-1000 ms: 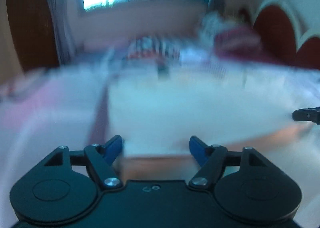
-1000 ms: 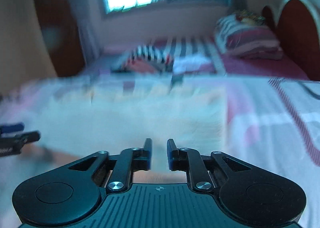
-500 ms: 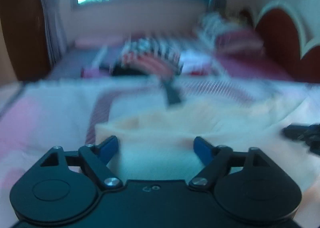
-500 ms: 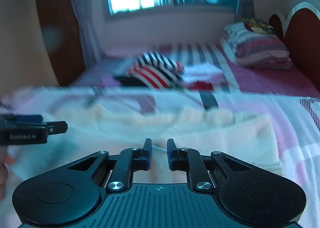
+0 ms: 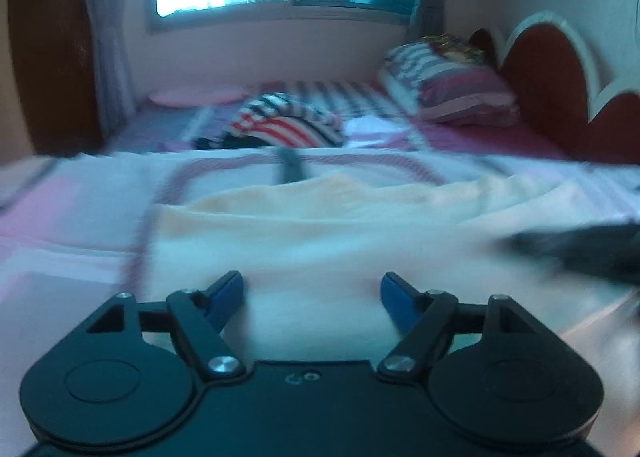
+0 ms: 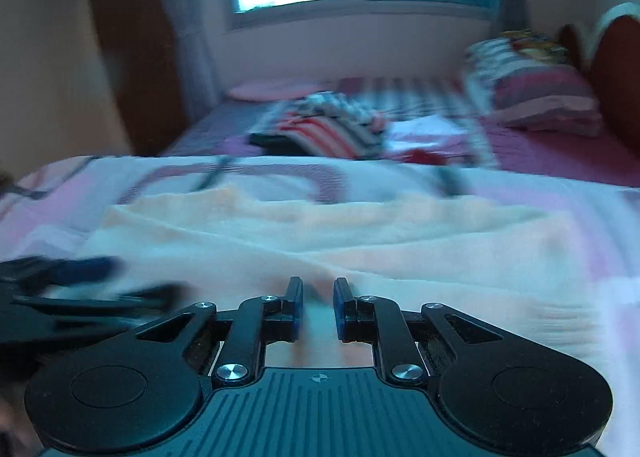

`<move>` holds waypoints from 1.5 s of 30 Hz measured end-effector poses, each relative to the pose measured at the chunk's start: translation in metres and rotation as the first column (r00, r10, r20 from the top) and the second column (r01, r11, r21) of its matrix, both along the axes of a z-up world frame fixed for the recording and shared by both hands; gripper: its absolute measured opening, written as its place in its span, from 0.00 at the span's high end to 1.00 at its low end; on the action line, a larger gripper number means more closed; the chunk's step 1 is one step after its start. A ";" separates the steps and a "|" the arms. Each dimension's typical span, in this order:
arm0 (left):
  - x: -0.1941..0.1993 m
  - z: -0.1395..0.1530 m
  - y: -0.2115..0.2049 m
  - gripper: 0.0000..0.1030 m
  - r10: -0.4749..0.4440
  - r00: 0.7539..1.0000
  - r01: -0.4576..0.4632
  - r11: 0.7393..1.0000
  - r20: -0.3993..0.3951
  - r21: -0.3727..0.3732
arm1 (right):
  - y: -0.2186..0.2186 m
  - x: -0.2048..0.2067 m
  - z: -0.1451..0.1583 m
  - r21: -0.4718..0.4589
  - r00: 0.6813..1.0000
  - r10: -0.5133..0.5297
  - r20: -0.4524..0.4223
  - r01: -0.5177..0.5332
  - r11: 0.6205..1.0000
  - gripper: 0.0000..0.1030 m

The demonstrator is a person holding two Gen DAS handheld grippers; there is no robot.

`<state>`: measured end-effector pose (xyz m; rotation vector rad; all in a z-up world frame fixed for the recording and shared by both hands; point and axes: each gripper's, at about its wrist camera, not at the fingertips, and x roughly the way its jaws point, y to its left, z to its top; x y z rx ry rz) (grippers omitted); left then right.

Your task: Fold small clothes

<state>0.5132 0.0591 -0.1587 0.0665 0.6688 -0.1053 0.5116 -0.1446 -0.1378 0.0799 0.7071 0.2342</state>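
Since the earlier frames, the cream garment has gone from a flat sheet to a rumpled one with a ridge across its middle, and the left tool has just been closing a little, its blue pads wide apart over the near hem without pressing it. That cloth lies on the pink patterned bed, long axis running side to side, near edge toward both tools, probably spread for a fold. Over the same hem, the right tool stands nearly closed; whether it pinches cloth I cannot tell. Beyond lie striped clothes and pillows.
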 end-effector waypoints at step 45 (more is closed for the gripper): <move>-0.050 -0.006 -0.013 0.08 0.064 0.997 -0.058 0.988 -0.041 0.143 | -0.110 -0.069 -0.004 0.074 0.998 -0.051 -0.024 0.053 0.996 0.88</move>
